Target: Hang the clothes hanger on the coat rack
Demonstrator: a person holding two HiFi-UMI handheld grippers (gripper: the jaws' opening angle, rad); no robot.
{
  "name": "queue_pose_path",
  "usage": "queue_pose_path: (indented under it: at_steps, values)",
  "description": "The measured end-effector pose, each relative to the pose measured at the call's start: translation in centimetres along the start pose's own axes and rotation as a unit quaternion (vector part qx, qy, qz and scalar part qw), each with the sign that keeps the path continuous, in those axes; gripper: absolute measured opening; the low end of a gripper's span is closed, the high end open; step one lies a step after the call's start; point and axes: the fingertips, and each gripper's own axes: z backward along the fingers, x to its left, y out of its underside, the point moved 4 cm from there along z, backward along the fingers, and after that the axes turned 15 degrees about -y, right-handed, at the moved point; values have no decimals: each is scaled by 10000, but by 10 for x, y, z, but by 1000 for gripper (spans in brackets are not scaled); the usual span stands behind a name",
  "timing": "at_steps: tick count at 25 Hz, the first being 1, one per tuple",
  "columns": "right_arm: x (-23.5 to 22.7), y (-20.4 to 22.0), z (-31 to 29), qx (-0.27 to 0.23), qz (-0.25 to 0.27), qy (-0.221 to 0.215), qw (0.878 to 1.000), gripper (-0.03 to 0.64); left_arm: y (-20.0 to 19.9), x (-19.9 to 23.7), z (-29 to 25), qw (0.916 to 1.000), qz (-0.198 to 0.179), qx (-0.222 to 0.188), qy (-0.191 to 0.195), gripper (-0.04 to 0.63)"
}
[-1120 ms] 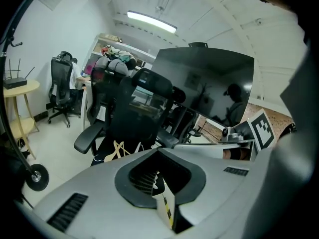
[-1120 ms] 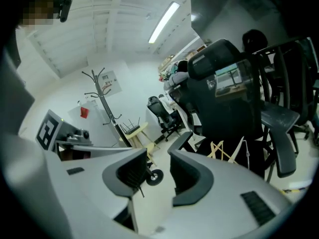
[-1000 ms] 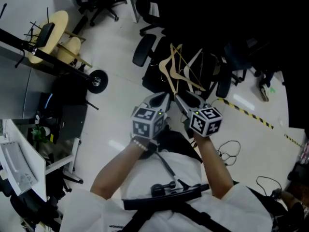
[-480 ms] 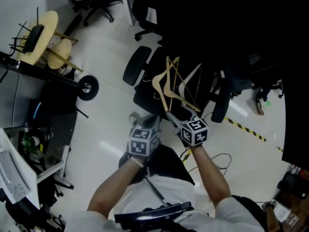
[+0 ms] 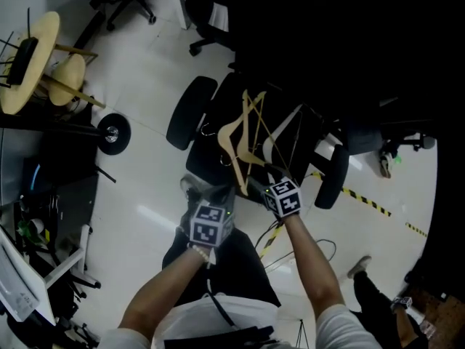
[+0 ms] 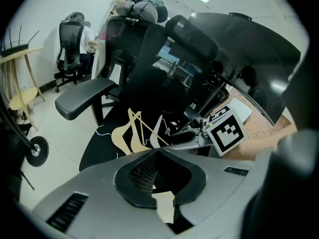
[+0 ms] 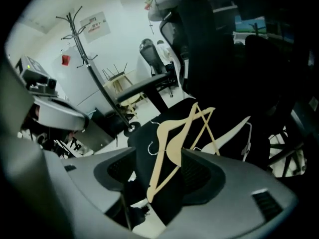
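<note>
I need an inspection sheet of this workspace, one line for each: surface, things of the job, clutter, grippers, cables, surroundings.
surface: black chair seat; the hangers lie on it.
job's things: wooden hangers overlapping, white hanger beside them; coat rack stands apart, near the wall.
clutter: pale wooden furniture on the floor.
grippers: left gripper jaws together, no hanger in them; right gripper jaws opening, a wooden hanger's arm between them, not gripped.
cables: thin cables on the floor.
surroundings: striped floor tape; other office chairs.
</note>
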Motion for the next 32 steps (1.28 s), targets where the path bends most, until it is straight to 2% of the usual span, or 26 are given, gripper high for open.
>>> queue_pose_path:
  at_steps: [6, 14, 18, 24, 32]
  values:
    - [-42, 23, -40, 884, 493, 298, 9944, 310, 11, 5, -40, 9997, 182, 126, -64, -3]
    - [-65, 35, -80, 1449, 790, 348, 9857, 310, 24, 15, -64, 9983, 522, 147, -235, -3]
    - [-70, 40, -97, 1775, 1196, 377, 9761, 310, 30, 19, -68, 9978, 598, 137, -265, -3]
    - [-72, 46, -113, 2149, 1504, 389, 9642, 307, 38, 22, -69, 9965, 777, 108, -295, -3]
    - [-79, 45, -121, 2251, 1455, 565, 9618, 281, 48, 30, -80, 9949, 912, 239, -349, -3]
